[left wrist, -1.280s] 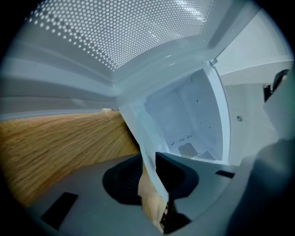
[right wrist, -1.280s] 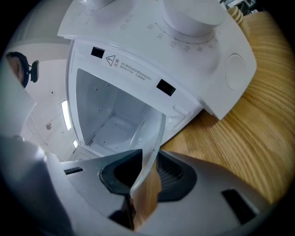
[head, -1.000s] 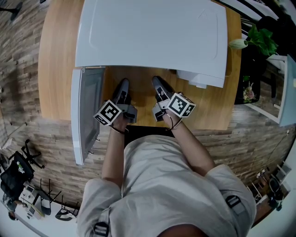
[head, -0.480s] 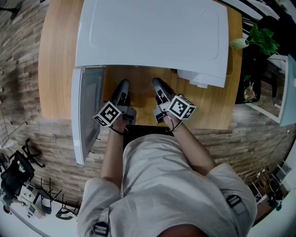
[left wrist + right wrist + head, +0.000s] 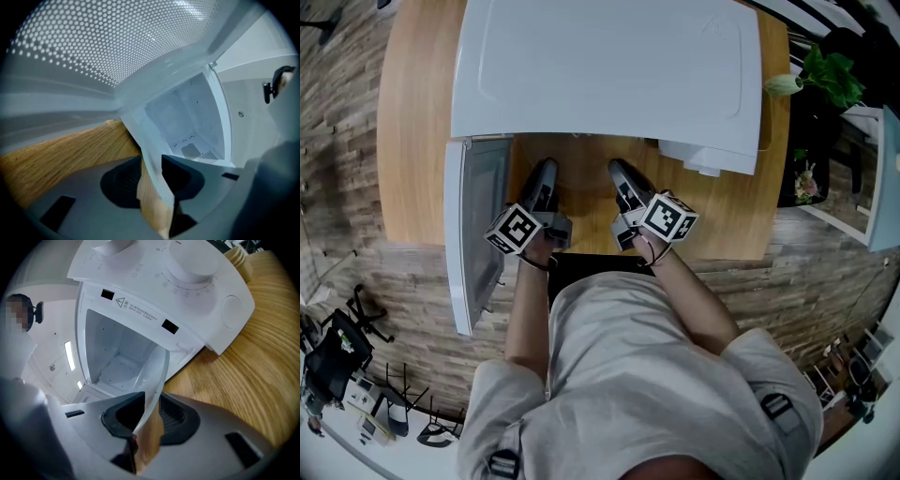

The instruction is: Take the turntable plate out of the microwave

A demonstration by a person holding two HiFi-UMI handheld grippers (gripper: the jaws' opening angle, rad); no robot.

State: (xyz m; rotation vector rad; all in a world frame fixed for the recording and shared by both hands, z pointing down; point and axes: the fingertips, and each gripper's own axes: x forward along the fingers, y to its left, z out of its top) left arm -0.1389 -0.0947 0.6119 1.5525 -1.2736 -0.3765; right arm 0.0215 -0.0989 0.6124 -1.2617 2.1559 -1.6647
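The clear glass turntable plate (image 5: 150, 159) is out in front of the open white microwave (image 5: 609, 66), over the wooden table (image 5: 412, 112), held edge-on between both grippers. My left gripper (image 5: 546, 171) has the plate's left rim between its jaws (image 5: 152, 180). These jaws are opening and the pads stand slack around the glass. My right gripper (image 5: 619, 171) is shut on the plate's right rim (image 5: 157, 376), with its pads (image 5: 147, 416) against the glass. In the head view the plate is too transparent to make out.
The microwave door (image 5: 473, 234) hangs open to the left, and its perforated window (image 5: 117, 42) is close to my left gripper. The empty cavity (image 5: 117, 352) lies straight ahead, with the knob panel (image 5: 187, 268) to its right. A potted plant (image 5: 830, 80) stands beyond the table's right edge.
The left gripper's marker cube has edged slightly left and rolled a little. The right gripper and the microwave have not moved.
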